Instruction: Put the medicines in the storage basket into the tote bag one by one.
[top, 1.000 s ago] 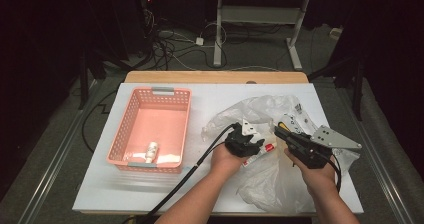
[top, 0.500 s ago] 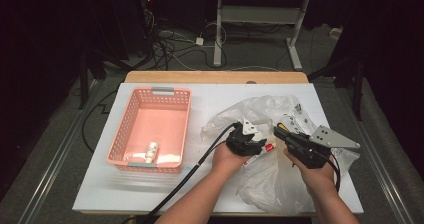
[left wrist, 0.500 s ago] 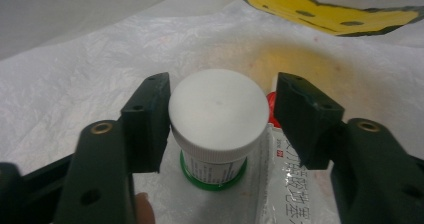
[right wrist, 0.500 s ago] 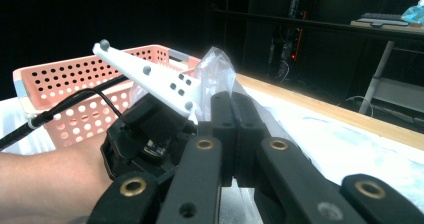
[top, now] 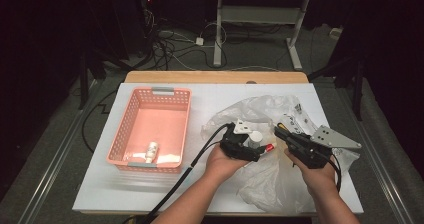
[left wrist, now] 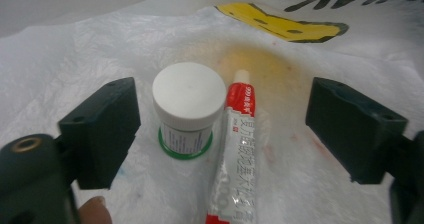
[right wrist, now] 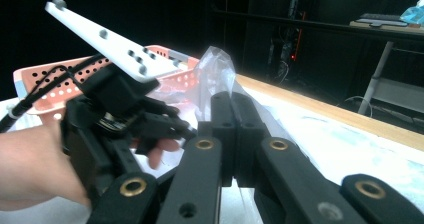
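Black left gripper (left wrist: 215, 134) spread around jar (left wrist: 188, 109) and tube (left wrist: 231, 154) (untouched); right gripper (right wrist: 232, 134) pinches plastic bag (right wrist: 216, 69).

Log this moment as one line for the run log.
left gripper: open over jar and tube | right gripper: shut on plastic bag | basket: holds small bottle

A white table (top: 100, 184) carries a pink basket (top: 116, 144) and a plastic bag (top: 272, 184).
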Demonstrator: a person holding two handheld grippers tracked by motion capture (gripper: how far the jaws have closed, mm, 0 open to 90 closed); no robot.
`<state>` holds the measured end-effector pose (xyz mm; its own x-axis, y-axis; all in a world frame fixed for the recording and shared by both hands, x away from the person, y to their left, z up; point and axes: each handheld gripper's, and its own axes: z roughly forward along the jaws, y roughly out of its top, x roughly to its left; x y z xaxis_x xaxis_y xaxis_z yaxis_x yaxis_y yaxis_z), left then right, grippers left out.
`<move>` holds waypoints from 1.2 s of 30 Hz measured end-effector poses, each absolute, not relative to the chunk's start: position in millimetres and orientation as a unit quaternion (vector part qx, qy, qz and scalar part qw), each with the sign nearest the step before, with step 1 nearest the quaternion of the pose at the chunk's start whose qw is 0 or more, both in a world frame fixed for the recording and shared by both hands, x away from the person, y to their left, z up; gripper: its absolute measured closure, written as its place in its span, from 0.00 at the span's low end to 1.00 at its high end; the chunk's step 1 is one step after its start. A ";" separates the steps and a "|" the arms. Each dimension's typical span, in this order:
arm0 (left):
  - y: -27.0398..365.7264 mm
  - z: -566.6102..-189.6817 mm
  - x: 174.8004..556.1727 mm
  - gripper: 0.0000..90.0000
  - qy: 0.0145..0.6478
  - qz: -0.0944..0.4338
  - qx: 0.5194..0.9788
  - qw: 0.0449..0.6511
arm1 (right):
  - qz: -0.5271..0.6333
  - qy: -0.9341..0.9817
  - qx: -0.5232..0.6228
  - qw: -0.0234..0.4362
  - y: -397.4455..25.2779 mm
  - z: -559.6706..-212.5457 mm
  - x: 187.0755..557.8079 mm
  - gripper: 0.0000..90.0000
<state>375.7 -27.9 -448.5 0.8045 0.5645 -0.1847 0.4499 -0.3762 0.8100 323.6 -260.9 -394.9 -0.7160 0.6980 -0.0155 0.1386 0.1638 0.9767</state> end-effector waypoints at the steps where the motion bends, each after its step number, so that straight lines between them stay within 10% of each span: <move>1: -26.4 -447.8 374.0 0.13 0.307 0.062 0.827 0.467 | 0.579 0.723 0.289 0.242 -261.0 -394.8 323.5 1.00; 6: -16.7 -444.0 364.2 0.00 0.303 0.053 0.836 0.455 | 0.577 0.724 0.288 0.243 -260.7 -394.7 323.0 1.00; 36: 101.9 -412.5 312.9 0.00 0.350 0.114 0.803 0.468 | 0.576 0.723 0.292 0.245 -260.3 -393.0 320.4 1.00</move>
